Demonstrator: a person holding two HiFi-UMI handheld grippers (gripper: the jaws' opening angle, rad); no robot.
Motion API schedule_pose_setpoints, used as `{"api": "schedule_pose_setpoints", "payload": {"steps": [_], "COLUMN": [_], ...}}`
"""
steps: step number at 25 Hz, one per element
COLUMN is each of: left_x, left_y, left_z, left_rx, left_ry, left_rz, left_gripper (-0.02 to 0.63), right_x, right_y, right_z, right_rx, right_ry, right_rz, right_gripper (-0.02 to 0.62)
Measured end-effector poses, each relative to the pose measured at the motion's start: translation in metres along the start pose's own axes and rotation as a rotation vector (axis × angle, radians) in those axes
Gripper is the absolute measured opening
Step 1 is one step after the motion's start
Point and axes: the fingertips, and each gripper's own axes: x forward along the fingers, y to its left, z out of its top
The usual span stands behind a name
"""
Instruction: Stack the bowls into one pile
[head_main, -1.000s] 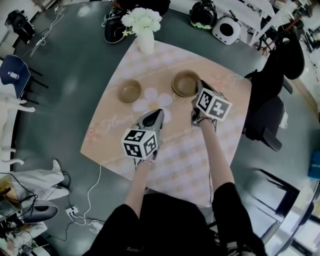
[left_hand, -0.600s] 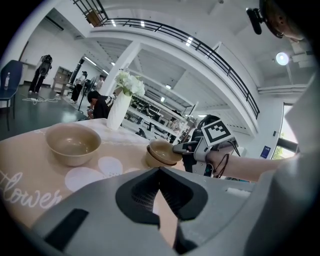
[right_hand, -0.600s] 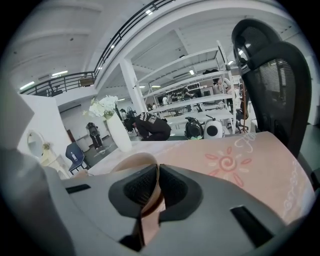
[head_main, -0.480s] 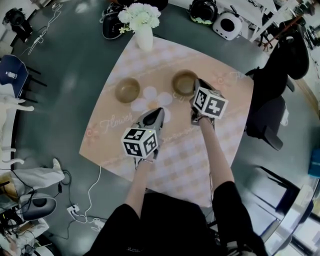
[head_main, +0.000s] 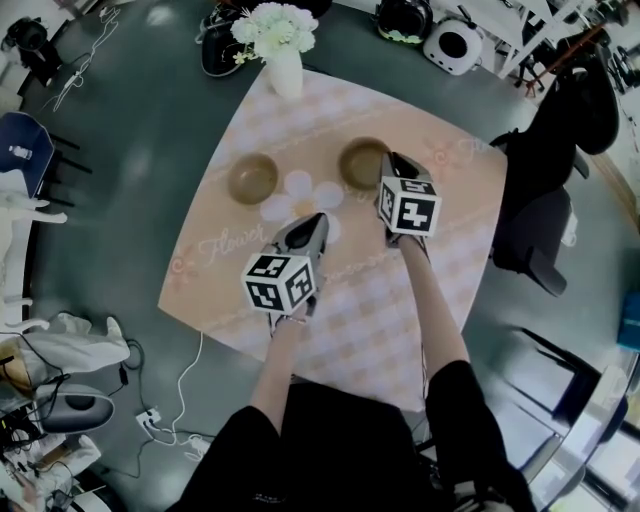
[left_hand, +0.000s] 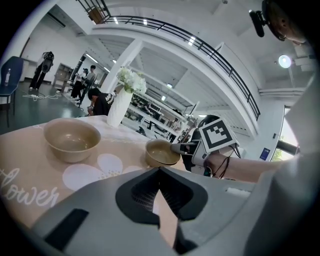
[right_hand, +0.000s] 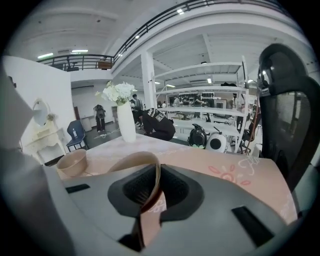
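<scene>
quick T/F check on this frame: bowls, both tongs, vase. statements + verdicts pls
1. The left bowl and right bowl stand apart on the table, not stacked. True.
2. The right tongs have the right bowl's rim between their jaws. True; the jaws are opening.
3. The left tongs grip the left bowl. False: they are shut on nothing, short of both bowls.
4. The vase lies on its side. False: it stands upright at the table's far edge, with flowers in it.
</scene>
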Motion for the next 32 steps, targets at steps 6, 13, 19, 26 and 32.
{"api": "schedule_pose_setpoints", "payload": {"steps": [6, 13, 19, 26, 32], "left_x": [-0.001, 0.000, -0.002, -0.006, -0.011], "left_y": [0.001, 0.000, 0.002, 0.001, 0.002], "left_z": [0.000, -0.001, -0.001, 0.000, 0.001], "left_rx": [-0.008, -0.009, -0.009, -0.013, -0.015], "left_ry": [0.001, 0.004, 0.004, -0.003, -0.012], "left_rz": [-0.002, -0.003, 0.006, 0.013, 0.021], "left_gripper": [-0.003, -0.003, -0.003, -0.003, -0.003], "right_x": [0.002, 0.005, 0.010, 0.012, 0.012], "right_y": [-0.005, -0.012, -0.013, -0.013, -0.014], "right_z": [0.000, -0.008, -0.021, -0.029, -0.030], "right_rx": [-0.025, 0.138, 0.253, 0.298, 0.347], "right_ry": [-0.007, 0.004, 0.054, 0.088, 0.093], "right_rz": [-0.031, -0.016, 0.012, 0.016, -0.003], "right_gripper": [0.104, 0.170, 0.160, 0.080, 0.046]}}
